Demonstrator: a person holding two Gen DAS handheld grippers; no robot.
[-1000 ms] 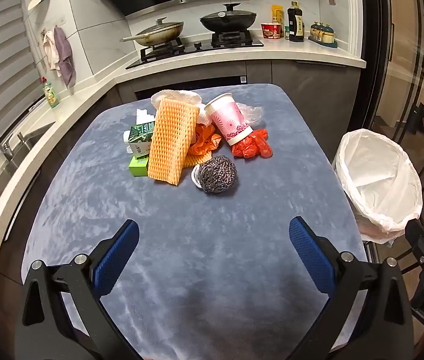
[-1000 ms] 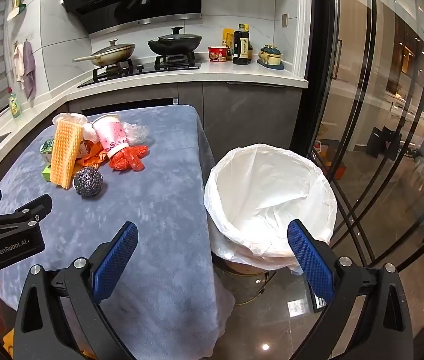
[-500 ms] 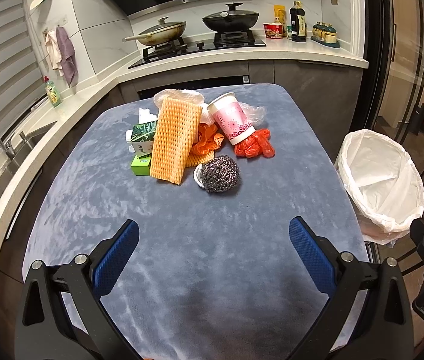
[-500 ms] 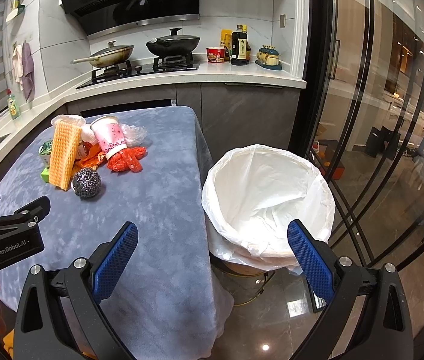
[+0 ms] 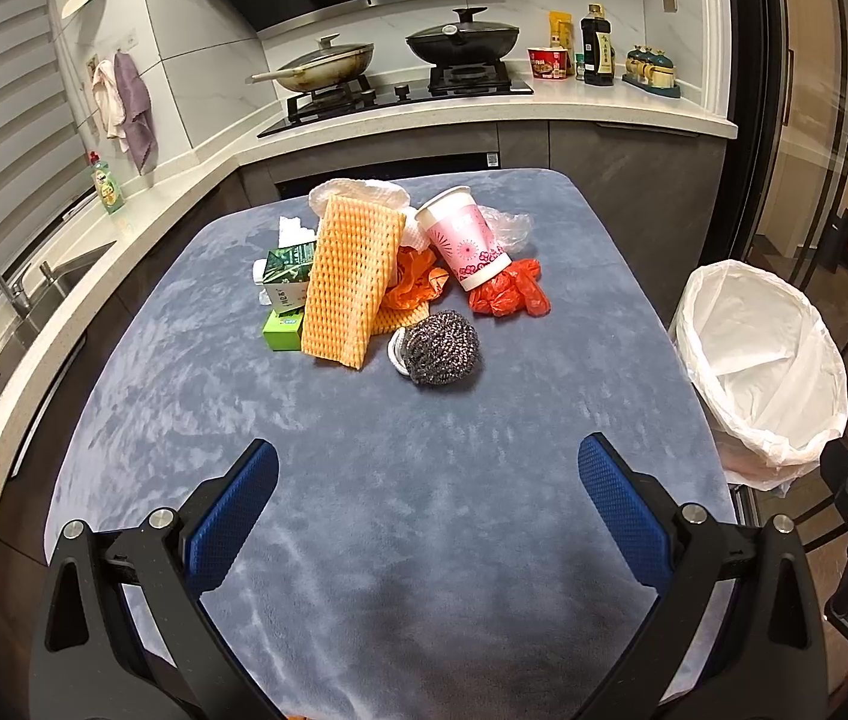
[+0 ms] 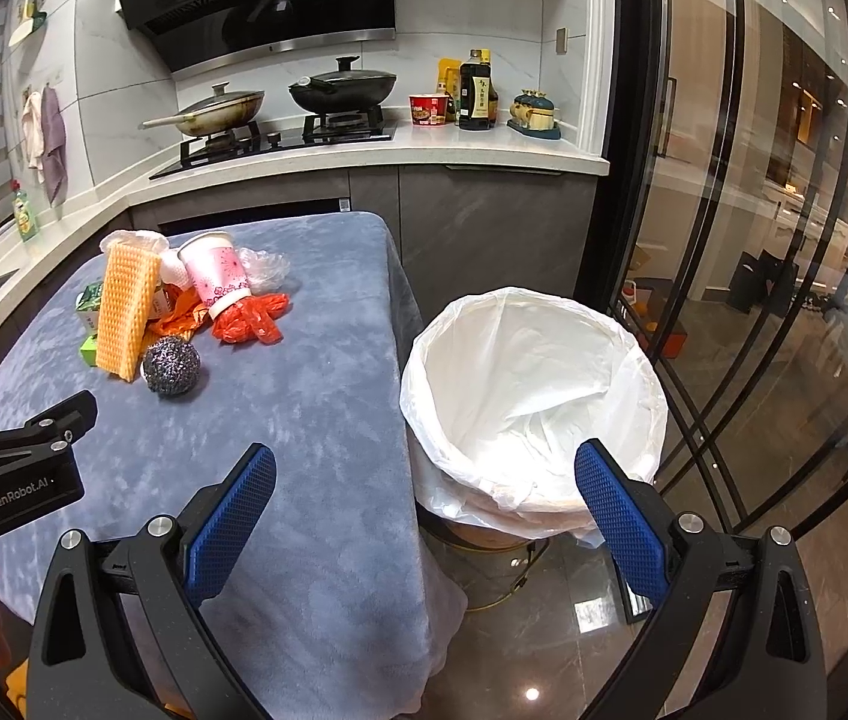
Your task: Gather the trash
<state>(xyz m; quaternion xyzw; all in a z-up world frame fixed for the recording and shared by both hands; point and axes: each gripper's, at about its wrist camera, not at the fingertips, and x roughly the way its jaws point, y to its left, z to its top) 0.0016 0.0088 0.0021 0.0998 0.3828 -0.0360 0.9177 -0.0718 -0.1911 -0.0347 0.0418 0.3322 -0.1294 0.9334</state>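
Kitchen counters ring a grey-clothed desk (image 5: 424, 480). Left gripper (image 5: 427, 495) hovers wide open and empty; right gripper (image 6: 424, 495) likewise. Ahead of the left lies a springy scourer (image 5: 442, 348), easily pinched across its middle; light trash beyond, bin (image 6: 535, 396) rightward.

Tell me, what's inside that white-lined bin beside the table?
The bin shows only its crumpled white liner; no trash is visible in it. The very bottom is hidden by the liner's folds and the near rim, so something small there cannot be ruled out.

Blue-grey clothed table (image 5: 424, 510); trash pile (image 5: 388, 276) at far end.
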